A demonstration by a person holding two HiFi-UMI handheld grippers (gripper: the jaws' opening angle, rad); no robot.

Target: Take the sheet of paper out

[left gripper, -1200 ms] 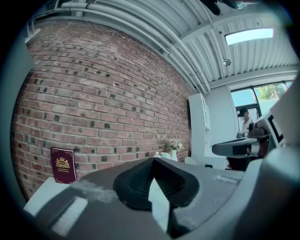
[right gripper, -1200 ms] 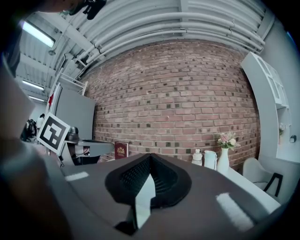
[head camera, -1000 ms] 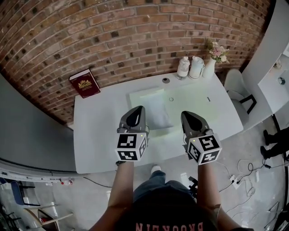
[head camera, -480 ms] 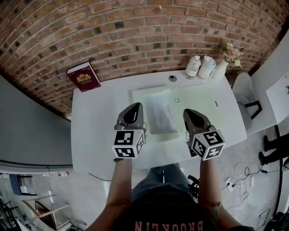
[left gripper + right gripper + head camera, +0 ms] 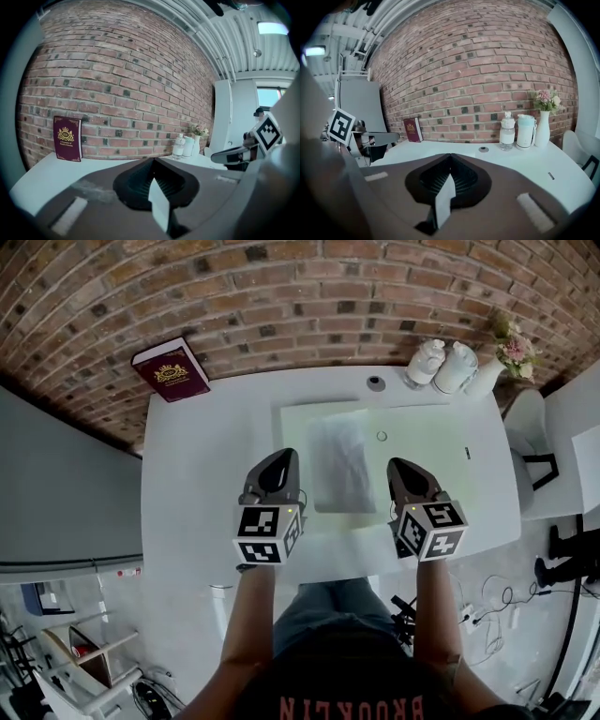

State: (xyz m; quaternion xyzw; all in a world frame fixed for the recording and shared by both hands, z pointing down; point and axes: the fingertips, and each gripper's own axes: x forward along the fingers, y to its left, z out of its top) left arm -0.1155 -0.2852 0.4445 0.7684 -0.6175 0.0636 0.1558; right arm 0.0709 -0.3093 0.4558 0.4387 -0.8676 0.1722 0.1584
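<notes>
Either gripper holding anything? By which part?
Nothing held. Left gripper and right gripper are both shut and empty; the paper lies untouched on the table.

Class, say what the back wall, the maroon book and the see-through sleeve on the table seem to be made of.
Wall: fired brick, matt and rough, with mortar joints showing. Book: probably a cloth or leatherette hardcover, with a gilt crest. Sleeve: likely thin clear plastic, wrinkled and faintly glossy.
</notes>
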